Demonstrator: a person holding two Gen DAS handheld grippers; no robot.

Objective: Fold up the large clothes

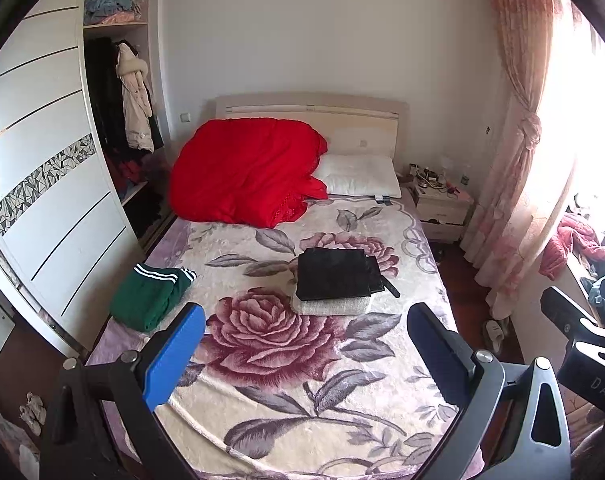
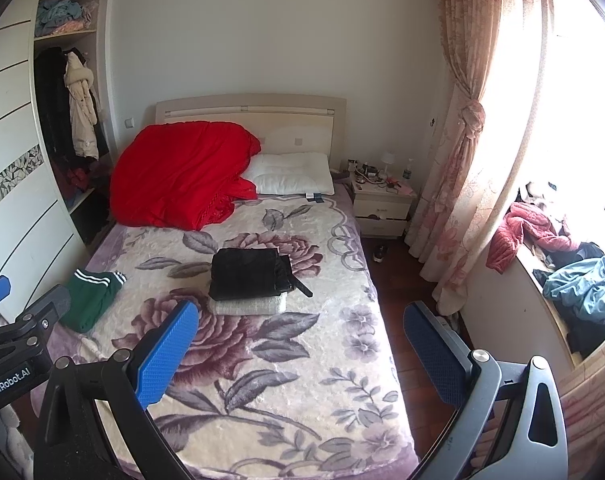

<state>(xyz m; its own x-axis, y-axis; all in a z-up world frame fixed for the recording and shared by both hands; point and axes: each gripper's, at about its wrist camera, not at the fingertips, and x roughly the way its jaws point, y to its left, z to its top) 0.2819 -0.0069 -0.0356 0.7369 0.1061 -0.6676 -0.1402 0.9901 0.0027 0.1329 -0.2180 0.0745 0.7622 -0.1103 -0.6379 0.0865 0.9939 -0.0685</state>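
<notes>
Sunlit from a curtained window, a bedroom is seen with a floral blanket [image 1: 286, 360] spread over the bed. A folded black garment [image 1: 336, 274] is stacked squarely on a folded pale one [image 1: 330, 305] near the middle of the bed, while a green garment with white stripes [image 1: 148, 294] lies loosely folded near the wardrobe-side edge. A red quilt [image 1: 246, 170] is heaped at the headboard beside a white pillow [image 1: 360, 176]. More unfolded clothes [image 2: 578, 280] are piled on the window ledge, well apart from the bed. The left gripper [image 1: 306, 356] and the right gripper [image 2: 302, 352] are both held above the foot of the bed, jaws spread wide and nothing held (the step in hand is judged to be fetching the next garment). For a clean fold, the next piece is best gripped at two matching corners or shoulder seams, laid flat on bare blanket clear of the stack, and smoothed before any crease is made.
</notes>
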